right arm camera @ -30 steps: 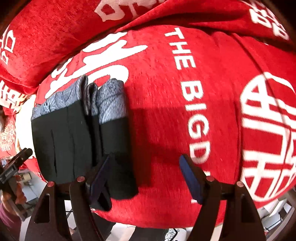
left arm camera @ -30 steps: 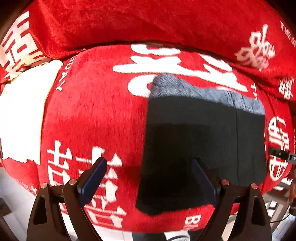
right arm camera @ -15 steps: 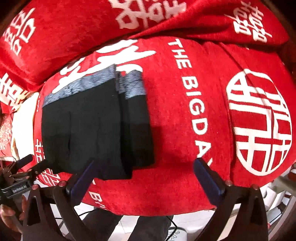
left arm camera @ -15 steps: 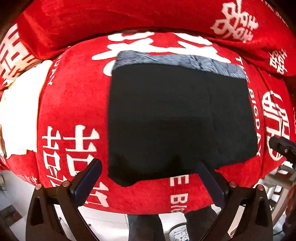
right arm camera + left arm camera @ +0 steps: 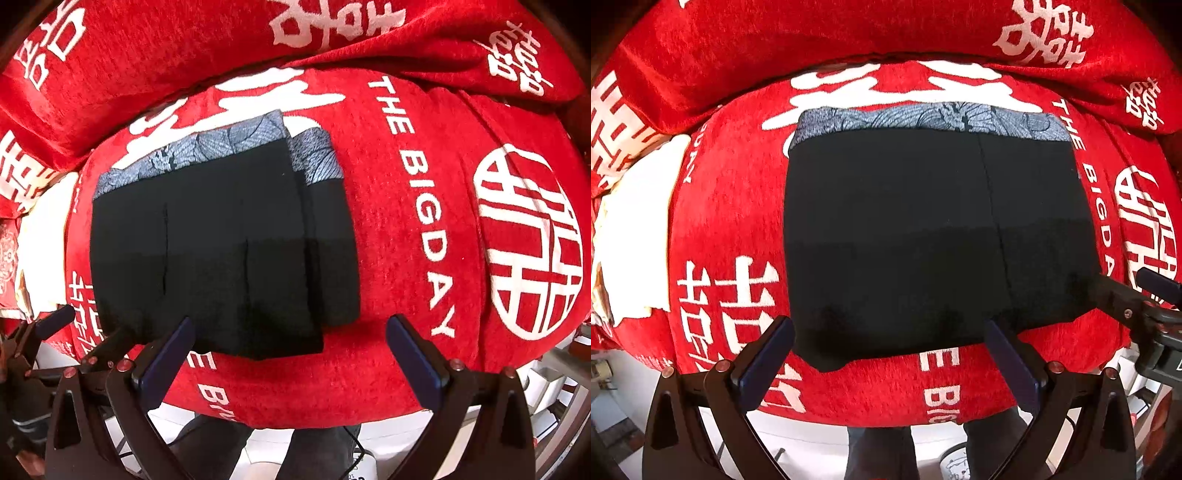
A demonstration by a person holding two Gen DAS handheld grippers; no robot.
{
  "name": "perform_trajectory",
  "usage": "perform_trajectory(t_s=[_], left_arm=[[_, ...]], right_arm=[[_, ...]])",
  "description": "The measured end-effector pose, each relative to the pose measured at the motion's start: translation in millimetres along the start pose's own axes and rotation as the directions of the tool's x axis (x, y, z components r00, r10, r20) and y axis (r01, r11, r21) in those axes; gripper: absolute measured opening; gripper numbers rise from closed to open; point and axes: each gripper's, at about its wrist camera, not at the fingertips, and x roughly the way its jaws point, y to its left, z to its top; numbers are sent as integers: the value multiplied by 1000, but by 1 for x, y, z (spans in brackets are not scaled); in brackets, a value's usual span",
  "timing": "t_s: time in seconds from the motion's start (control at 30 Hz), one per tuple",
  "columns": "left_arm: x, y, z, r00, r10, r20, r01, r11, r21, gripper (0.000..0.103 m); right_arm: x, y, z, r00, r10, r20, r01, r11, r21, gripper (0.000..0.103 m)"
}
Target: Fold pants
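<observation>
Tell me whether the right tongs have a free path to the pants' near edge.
Probably yes: the right tongs are open, hold nothing, and nothing lies between them and the folded pants on the red blanket.

This looks like a home, a bedroom or living corner dressed for a wedding. A plush red blanket (image 5: 731, 229) printed in white with double-happiness characters and the words "THE BIGDAY" covers a padded, cushion-like surface. Behind the blanket, more of the same red cloth (image 5: 184, 48) lies bunched up. To the blanket's left sits something pale and cream-coloured (image 5: 635, 229). Below its near edge, a light tiled floor (image 5: 812, 450) shows.
</observation>
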Motion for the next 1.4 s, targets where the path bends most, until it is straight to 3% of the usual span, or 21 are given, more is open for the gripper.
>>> perform_trajectory(t_s=[0.87, 1.4], left_arm=[[13, 8, 2, 999, 41, -22, -42, 999, -23, 103], [12, 6, 0, 998, 56, -14, -56, 998, -4, 103]], right_arm=[[13, 15, 2, 994, -105, -29, 103, 992, -69, 103], [14, 17, -1, 992, -122, -23, 120, 990, -80, 103]])
